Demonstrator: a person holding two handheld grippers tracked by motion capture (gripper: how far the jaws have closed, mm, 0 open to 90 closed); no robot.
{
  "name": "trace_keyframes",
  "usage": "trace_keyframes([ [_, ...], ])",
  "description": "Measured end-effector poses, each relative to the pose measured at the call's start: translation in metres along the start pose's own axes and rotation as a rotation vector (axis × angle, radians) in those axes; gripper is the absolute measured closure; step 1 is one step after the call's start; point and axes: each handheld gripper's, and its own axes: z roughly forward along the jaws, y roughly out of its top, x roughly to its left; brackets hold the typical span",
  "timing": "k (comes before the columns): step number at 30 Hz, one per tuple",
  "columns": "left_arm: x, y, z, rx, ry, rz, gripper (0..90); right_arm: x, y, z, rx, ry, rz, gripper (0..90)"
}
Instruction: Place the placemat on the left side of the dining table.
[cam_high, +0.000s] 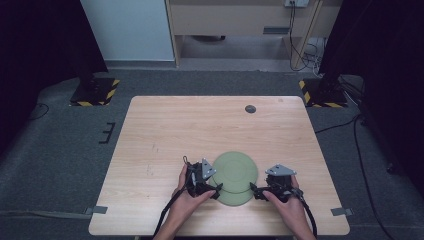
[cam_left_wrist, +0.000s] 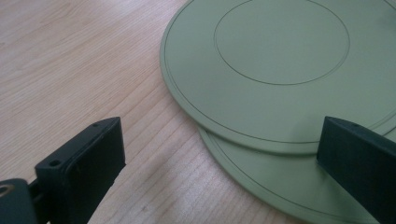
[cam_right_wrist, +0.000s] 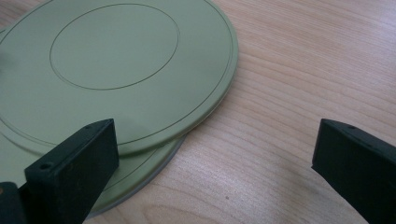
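Light wood table (cam_high: 165, 135), grain running across it, small dark round disc (cam_high: 250, 108) set in the top near the far edge. Grey tape tabs at the two near corners. Floor is grey carpet. Black stand on a yellow-black striped base (cam_high: 94, 91) off the far-left corner, a matching one (cam_high: 320, 93) off the far-right. Pale wall panel and a wooden desk frame at the back, cables hanging by it.

Two flat pale-green plates stacked near the front edge, about mid-table. Top plate (cam_high: 235, 171) sits offset toward the far side, so the bottom plate (cam_high: 234, 198) shows as a crescent on the near side. Each has an incised ring near the rim; the top one also has an inner circle.

Left gripper (cam_high: 216, 188): held in the person's left hand, at the left edge of the stack. Jaws spread wide, nothing between them but table and plate edge. In the left gripper view one jaw is over bare wood, the other over the plates where the two rims overlap. Contact with the plates: cannot tell.

Right gripper (cam_high: 254, 190): in the right hand, at the stack's right edge. Jaws also wide apart, grasping nothing. In the right gripper view one jaw is over the plate rims, the other over bare wood, well clear of the stack.
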Motion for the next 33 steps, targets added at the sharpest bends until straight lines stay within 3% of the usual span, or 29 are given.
trace_keyframes([
  [16, 0.002, 0.0, 0.001, -0.007, -0.001, 0.0, 2.0, 0.0, 0.001, 0.0, -0.012, -0.003, 0.005, 4.0],
  [24, 0.006, 0.003, 0.003, 0.002, -0.001, -0.002, 0.6, -0.002, 0.002, 0.003, -0.014, -0.012, 0.015, 1.0],
  [28, 0.006, 0.003, 0.003, -0.012, -0.009, 0.01, 1.4, -0.002, 0.002, 0.005, -0.014, -0.014, 0.016, 0.9],
  [33, 0.01, 0.011, 0.001, -0.035, -0.022, -0.008, 3.4, -0.003, 0.002, 0.005, -0.015, -0.013, 0.022, 0.7],
])
